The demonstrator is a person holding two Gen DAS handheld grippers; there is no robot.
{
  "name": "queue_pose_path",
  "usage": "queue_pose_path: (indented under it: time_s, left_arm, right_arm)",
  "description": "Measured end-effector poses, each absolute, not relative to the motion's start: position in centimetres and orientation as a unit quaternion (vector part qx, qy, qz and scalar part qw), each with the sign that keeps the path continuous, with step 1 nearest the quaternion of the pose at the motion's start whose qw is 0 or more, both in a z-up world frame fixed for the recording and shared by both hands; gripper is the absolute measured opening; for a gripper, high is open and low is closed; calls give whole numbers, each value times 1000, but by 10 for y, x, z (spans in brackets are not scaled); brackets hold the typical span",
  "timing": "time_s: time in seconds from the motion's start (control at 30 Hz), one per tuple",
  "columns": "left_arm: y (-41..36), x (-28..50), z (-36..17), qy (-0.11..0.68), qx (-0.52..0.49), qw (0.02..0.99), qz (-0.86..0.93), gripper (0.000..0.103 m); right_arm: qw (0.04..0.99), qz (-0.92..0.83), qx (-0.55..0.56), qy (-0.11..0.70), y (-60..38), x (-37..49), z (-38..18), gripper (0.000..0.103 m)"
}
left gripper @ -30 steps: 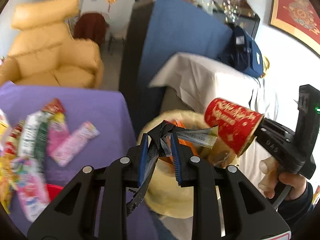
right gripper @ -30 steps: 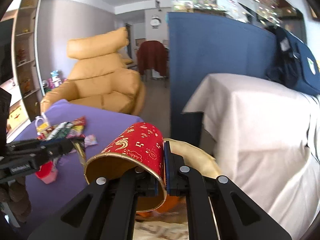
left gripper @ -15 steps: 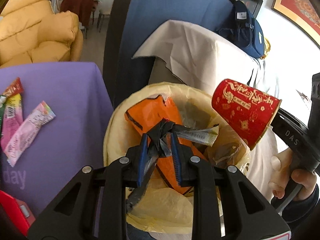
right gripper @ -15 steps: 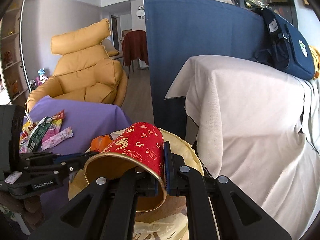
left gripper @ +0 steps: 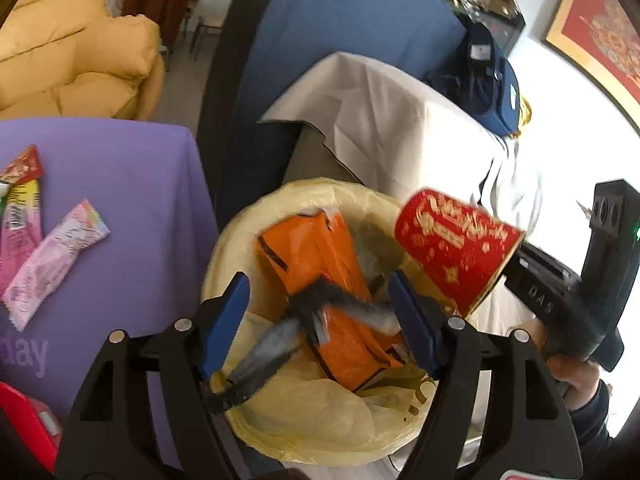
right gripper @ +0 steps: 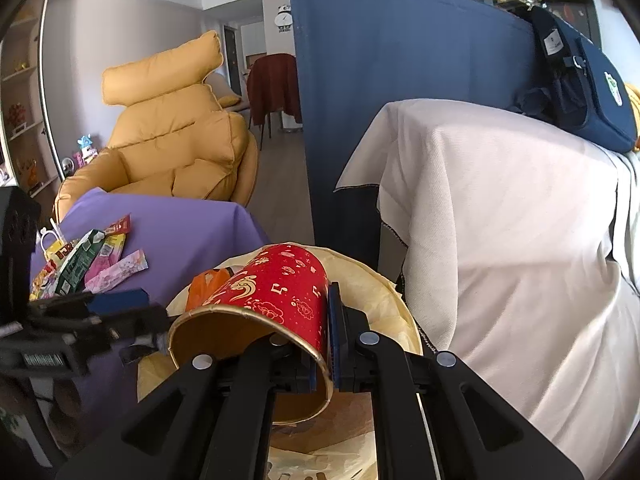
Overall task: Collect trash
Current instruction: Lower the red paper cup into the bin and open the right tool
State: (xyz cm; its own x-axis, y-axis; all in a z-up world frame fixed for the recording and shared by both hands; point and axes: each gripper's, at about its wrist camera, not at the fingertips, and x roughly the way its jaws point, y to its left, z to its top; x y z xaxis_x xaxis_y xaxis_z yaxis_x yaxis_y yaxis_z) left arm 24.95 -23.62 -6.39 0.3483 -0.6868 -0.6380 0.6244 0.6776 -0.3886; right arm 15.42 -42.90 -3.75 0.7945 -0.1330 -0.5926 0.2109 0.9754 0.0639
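Note:
A trash bin with a yellow liner [left gripper: 256, 224] [right gripper: 384, 292] stands beside the purple table. An orange bag [left gripper: 316, 248] lies inside it. My left gripper [left gripper: 320, 320] is open above the bin. A blurred black-and-silver wrapper [left gripper: 276, 344] is falling free between its jaws. My right gripper [right gripper: 322, 344] is shut on the rim of a red paper cup with gold print [right gripper: 276, 292], held tilted over the bin's right side; the cup also shows in the left wrist view [left gripper: 456, 248].
Several snack wrappers [left gripper: 52, 256] [right gripper: 100, 264] lie on the purple table [left gripper: 132, 184] left of the bin. A white-draped piece of furniture [right gripper: 500, 220] with a navy bag [right gripper: 580, 76] stands right of it. A blue partition [right gripper: 352, 80] and a yellow armchair [right gripper: 172, 136] stand behind.
My left gripper moved over the bin, then opened and let go of the black-and-silver wrapper, which now drops. My right gripper brought the red cup over the bin.

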Motion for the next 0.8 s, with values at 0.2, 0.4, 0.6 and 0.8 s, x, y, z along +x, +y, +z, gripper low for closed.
queue_pose_path:
  time_s: [0.2, 0.4, 0.6, 0.8]
  left_arm:
    - [-200, 258, -45, 395, -84, 832, -380, 73]
    - [-167, 260, -38, 390, -98, 843, -357, 73]
    - [-155, 258, -48, 405, -92, 835, -362, 73]
    - [-149, 259, -52, 409, -113, 829, -364, 73]
  right_arm:
    - [943, -76, 50, 320, -415, 172, -35, 7]
    - [937, -41, 38, 345, -385, 202, -40, 7]
    - [907, -58, 35, 417, -387, 211, -79, 7]
    - [899, -71, 45, 429, -396, 196, -81, 8]
